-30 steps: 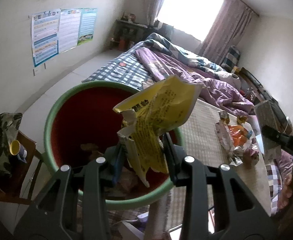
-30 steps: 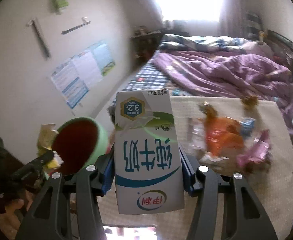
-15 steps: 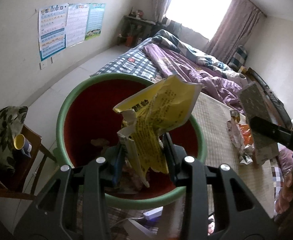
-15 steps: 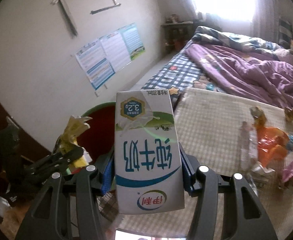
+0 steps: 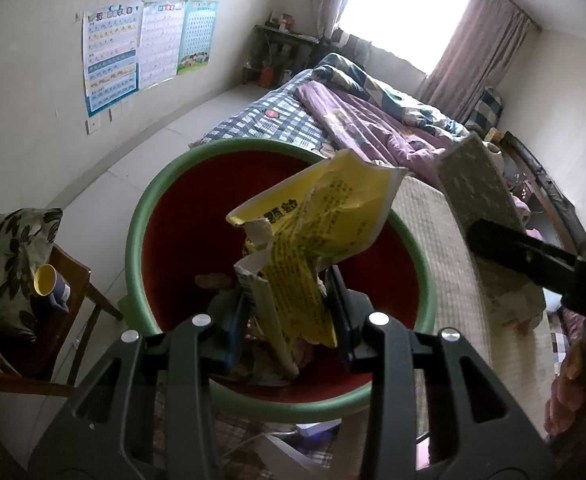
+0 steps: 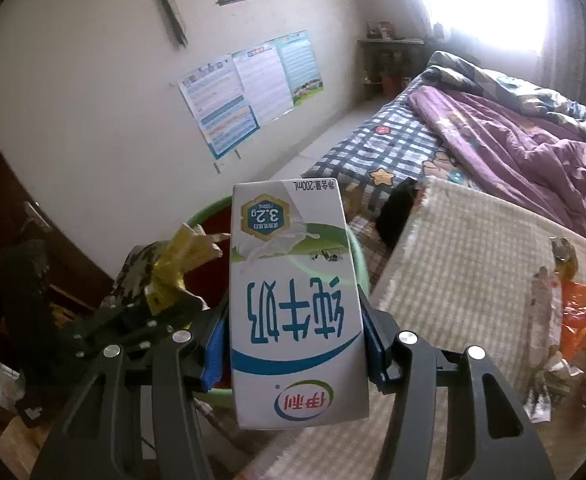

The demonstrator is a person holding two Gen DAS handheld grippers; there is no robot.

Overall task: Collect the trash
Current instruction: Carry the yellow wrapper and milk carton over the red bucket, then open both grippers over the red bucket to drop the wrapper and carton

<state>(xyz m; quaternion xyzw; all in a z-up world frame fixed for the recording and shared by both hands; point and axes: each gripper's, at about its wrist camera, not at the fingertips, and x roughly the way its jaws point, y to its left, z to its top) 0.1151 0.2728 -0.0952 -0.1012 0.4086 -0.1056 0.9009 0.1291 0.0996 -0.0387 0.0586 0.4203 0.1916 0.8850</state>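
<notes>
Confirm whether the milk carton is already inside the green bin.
No, the milk carton sits clamped in the right gripper, above the green bin.

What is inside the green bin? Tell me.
The green bin has a red inner wall with some crumpled scraps at its bottom. The yellow wrapper in the left gripper covers much of the bottom, so the rest cannot be seen.

The milk carton [image 6: 297, 304] hides most of the green bin [image 6: 203, 216]; wrappers [image 6: 573, 320] blur at the right edge.
</notes>
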